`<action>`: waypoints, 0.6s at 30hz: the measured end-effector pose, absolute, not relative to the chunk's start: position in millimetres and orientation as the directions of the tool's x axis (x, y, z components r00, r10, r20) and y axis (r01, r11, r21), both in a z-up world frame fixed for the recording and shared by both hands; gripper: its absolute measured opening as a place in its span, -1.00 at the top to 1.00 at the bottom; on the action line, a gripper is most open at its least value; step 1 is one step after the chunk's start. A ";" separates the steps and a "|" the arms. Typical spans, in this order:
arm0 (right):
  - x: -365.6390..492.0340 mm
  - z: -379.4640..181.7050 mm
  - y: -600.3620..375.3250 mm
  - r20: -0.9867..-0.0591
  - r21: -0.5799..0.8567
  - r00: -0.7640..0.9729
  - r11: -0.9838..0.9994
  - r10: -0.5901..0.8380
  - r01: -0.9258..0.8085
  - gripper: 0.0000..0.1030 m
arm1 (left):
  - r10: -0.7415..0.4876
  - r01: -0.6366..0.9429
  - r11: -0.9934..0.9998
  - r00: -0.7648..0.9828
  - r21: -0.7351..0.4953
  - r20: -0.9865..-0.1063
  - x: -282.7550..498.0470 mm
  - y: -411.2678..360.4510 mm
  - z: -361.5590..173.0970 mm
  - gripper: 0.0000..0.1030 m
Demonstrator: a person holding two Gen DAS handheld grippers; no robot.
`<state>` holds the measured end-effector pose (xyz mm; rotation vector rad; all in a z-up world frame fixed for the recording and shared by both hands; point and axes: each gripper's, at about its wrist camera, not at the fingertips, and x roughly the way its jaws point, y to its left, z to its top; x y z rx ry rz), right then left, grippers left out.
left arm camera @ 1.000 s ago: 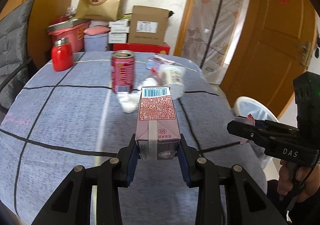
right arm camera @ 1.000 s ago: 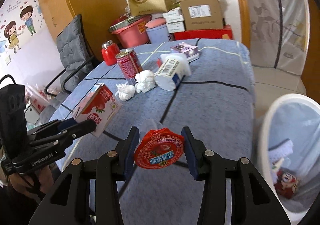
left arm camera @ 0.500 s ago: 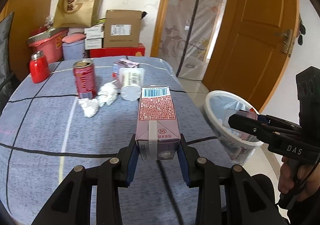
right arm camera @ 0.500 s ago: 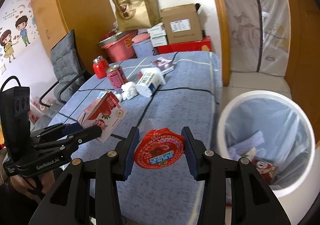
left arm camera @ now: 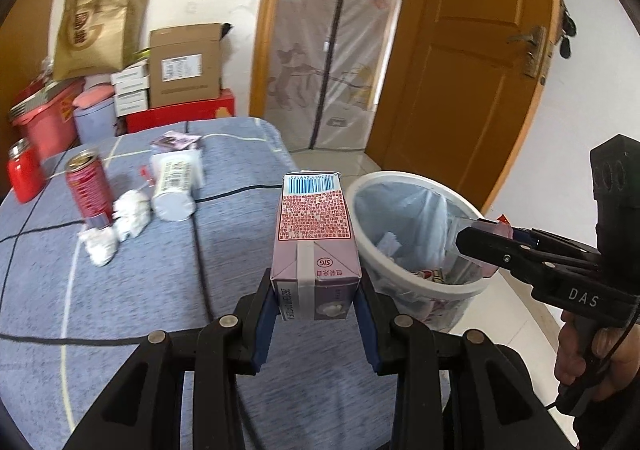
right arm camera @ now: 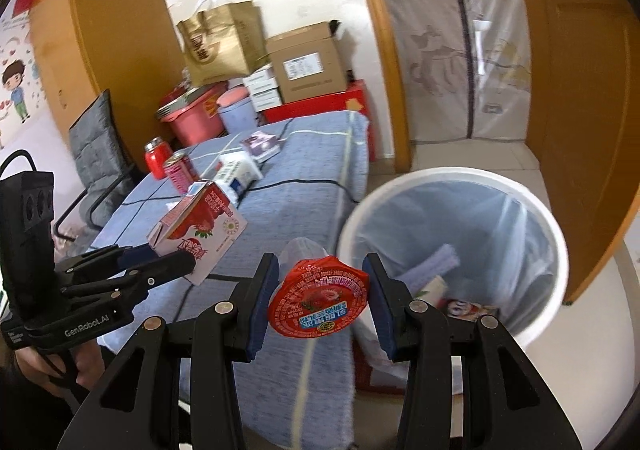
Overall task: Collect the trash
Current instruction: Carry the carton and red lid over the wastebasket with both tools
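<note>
My left gripper is shut on a pink strawberry milk carton, held above the table's right edge beside the white trash bin. The carton also shows in the right wrist view. My right gripper holds a clear plastic cup with a red foil lid, though its pads stand slightly off the lid's sides. It is just left of the bin rim. The right gripper shows in the left wrist view over the bin.
On the blue tablecloth lie a red can, crumpled tissues, a white tipped container, a small purple box and a red jar. Boxes and a gold bag stand behind. A wooden door stands behind the bin.
Both grippers have swung right from over the table toward the trash bin, each carrying its item. The bin has come much closer in both views.
</note>
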<state>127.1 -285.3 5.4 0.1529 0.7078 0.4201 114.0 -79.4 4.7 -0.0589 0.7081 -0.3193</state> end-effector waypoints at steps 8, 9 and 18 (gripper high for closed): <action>127.3 -0.6 -328.2 -0.599 0.289 0.712 0.928 0.366 -0.234 0.13 | -0.352 0.338 0.929 0.687 -0.149 -0.636 126.8 -115.1 2.8 0.28; 127.3 -1.3 -332.1 -0.600 0.290 0.715 0.930 0.359 -0.224 0.13 | -0.357 0.346 0.927 0.684 -0.147 -0.637 128.5 -119.8 2.7 0.28; 131.8 -9.9 -361.0 -0.612 0.299 0.724 0.941 0.317 -0.159 0.13 | -0.410 0.424 0.894 0.649 -0.143 -0.641 143.1 -158.8 -1.6 0.28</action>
